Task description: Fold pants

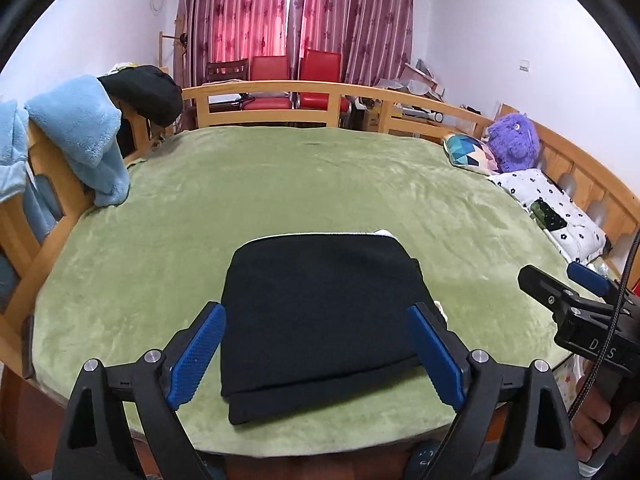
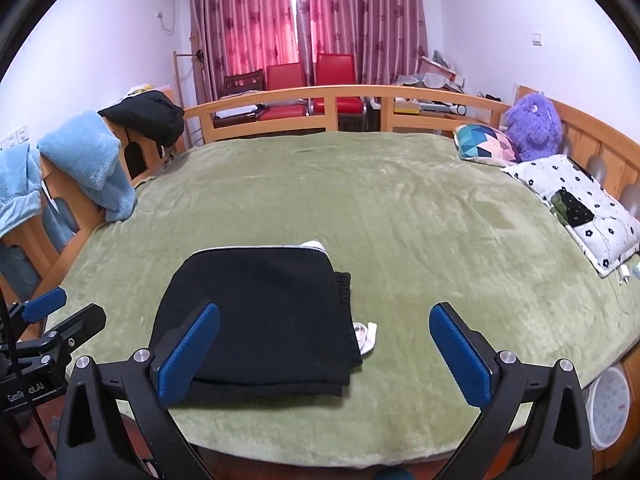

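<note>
We hold both tongs open and empty: the left tongs (image 1: 316, 350) straddle the folded pants (image 1: 324, 316) on the bed (image 1: 320, 184), the right tongs (image 2: 324, 350) hover just right of them. Nudging that loose stack could undo the fold.

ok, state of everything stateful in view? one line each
pants: folded into a compact stack, lying flat on the bed, not held
left gripper: open, empty, fingers either side of the pants in its view
right gripper: open, empty
curtains: drawn, thin bright gap at the middle
blue blanket: draped over the bed rail
black garment: draped over the rail corner
</note>
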